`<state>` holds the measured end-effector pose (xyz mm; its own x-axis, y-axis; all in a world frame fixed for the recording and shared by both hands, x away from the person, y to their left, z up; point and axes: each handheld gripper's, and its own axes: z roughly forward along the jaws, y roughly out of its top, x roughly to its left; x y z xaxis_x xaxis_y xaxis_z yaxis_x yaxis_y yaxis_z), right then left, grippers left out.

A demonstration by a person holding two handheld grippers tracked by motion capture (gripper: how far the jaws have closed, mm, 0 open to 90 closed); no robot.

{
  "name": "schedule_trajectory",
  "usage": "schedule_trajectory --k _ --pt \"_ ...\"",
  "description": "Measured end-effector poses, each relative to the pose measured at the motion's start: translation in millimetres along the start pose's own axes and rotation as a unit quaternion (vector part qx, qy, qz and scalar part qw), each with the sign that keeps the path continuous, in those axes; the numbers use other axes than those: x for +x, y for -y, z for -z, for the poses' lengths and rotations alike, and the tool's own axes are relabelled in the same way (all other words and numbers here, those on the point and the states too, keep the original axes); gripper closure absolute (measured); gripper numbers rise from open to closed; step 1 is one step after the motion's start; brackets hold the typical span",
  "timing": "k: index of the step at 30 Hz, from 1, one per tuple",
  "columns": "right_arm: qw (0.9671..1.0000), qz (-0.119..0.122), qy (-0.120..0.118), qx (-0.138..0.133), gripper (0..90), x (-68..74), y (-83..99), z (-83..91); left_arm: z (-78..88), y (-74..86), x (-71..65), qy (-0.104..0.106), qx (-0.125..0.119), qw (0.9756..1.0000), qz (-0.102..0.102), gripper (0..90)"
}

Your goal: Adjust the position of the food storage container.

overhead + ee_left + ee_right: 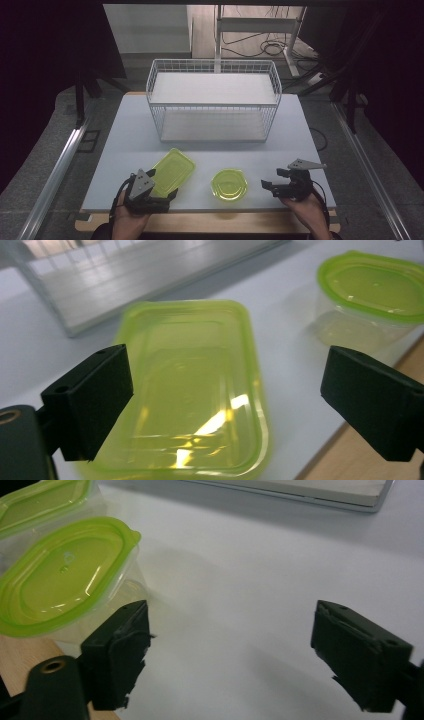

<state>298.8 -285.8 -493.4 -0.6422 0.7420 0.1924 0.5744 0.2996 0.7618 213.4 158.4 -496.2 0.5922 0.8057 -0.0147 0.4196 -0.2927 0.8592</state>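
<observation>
A rectangular clear container with a lime-green lid point(172, 171) lies on the white table point(130, 135) at the front left. My left gripper point(161, 186) hovers over its near end, open, and the container point(190, 385) lies between and beyond the two black jaws of that gripper point(227, 385). An oval container with a green lid point(229, 184) stands to its right near the front edge. My right gripper point(272, 178) is open just right of the oval container point(60, 575), apart from it, with bare table between its jaws point(235, 630).
A white wire rack point(214, 100) with two shelves stands at the middle back of the table. A wooden strip point(210, 220) runs along the table's front edge. The oval container point(372, 290) sits to the right in the left gripper view.
</observation>
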Motion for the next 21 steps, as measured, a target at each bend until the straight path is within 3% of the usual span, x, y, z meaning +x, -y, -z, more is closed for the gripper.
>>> schedule_trajectory --k 3,6,9,11,18,21 --pt "1.0 0.002 -0.002 0.004 19.1 -0.6 0.3 -0.2 -4.2 1.4 -3.5 0.006 0.012 0.9999 -0.003 6.9" --pt "1.0 0.005 -0.001 0.004 22.0 0.3 0.5 0.0 -5.1 1.6 -8.5 -0.011 0.017 0.9996 -0.019 8.0" --pt "1.0 0.004 -0.001 0.007 23.1 0.2 0.8 -0.8 -4.5 1.9 -9.3 -0.013 0.014 0.9996 -0.02 7.7" --pt "0.9999 0.0 -0.002 0.011 24.3 -0.1 1.3 -1.9 -6.6 3.3 -9.6 -0.026 0.021 0.9992 -0.02 6.7" --pt "0.9999 -0.001 -0.002 0.015 26.5 -0.7 1.5 -1.8 -6.6 2.9 -8.9 -0.027 0.013 0.999 -0.032 6.8" --pt "0.9998 0.0 -0.007 0.017 30.5 -0.4 1.3 -2.0 -5.2 1.6 -9.3 -0.021 0.01 0.9993 -0.028 7.0"
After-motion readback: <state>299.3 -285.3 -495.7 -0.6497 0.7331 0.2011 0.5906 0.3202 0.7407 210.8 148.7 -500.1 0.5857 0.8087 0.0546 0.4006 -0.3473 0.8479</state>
